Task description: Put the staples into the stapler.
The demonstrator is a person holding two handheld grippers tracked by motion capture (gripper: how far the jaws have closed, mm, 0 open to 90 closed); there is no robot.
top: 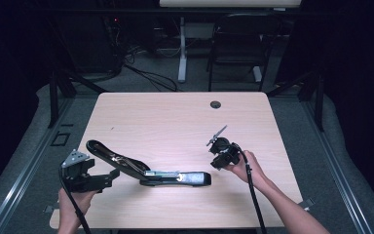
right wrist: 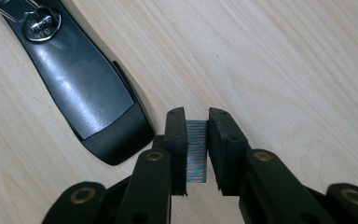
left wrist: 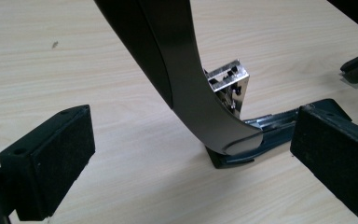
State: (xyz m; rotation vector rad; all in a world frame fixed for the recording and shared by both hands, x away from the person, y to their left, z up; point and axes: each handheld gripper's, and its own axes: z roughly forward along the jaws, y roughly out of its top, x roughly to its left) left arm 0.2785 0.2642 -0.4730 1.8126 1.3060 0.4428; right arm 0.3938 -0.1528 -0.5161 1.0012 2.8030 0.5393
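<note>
While my right gripper (right wrist: 196, 140) clamps a staple strip (right wrist: 196, 151), my left gripper (left wrist: 191, 163) gapes around the stapler (top: 146, 170) lying open on the table (top: 175, 117); its lid's top is cropped.

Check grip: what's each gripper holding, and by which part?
Right gripper is shut on a staple strip, pinched across its flat sides. Left gripper holds nothing: its jaws stand open around the stapler's raised top arm.
</note>
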